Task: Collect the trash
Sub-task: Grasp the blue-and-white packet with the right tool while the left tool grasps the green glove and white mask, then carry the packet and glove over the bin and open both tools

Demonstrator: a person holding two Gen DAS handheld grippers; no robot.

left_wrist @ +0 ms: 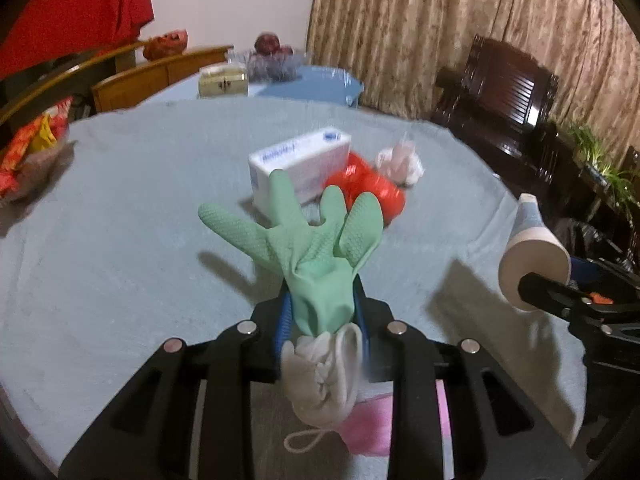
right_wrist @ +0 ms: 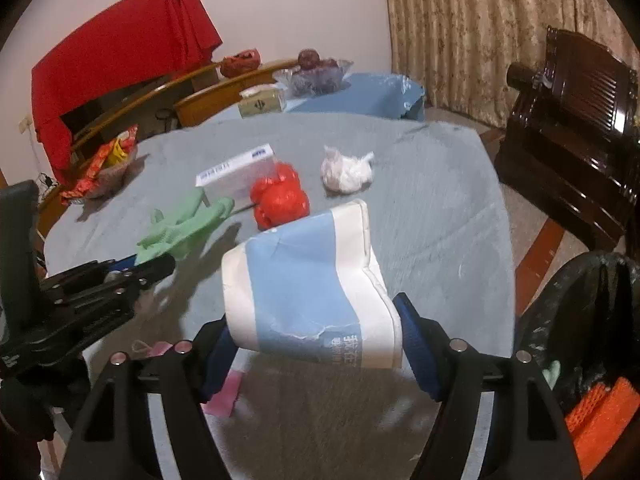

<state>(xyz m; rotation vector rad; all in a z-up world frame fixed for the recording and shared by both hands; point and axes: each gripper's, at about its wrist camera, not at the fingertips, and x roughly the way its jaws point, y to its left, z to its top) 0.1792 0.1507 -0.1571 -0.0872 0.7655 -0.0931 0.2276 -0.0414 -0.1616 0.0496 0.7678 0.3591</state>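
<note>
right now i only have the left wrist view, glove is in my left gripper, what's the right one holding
Observer: The right gripper is shut on a crushed blue and white paper cup, squeezed between its blue pads.
Operator: is there a bin anywhere near it
Observer: Yes, a bin lined with a black trash bag stands on the floor at the right of the table, just beside that gripper.
Operator: anything in it yet
Observer: Something orange and mesh-like shows at its lower edge; I cannot tell whether it lies inside.
</note>
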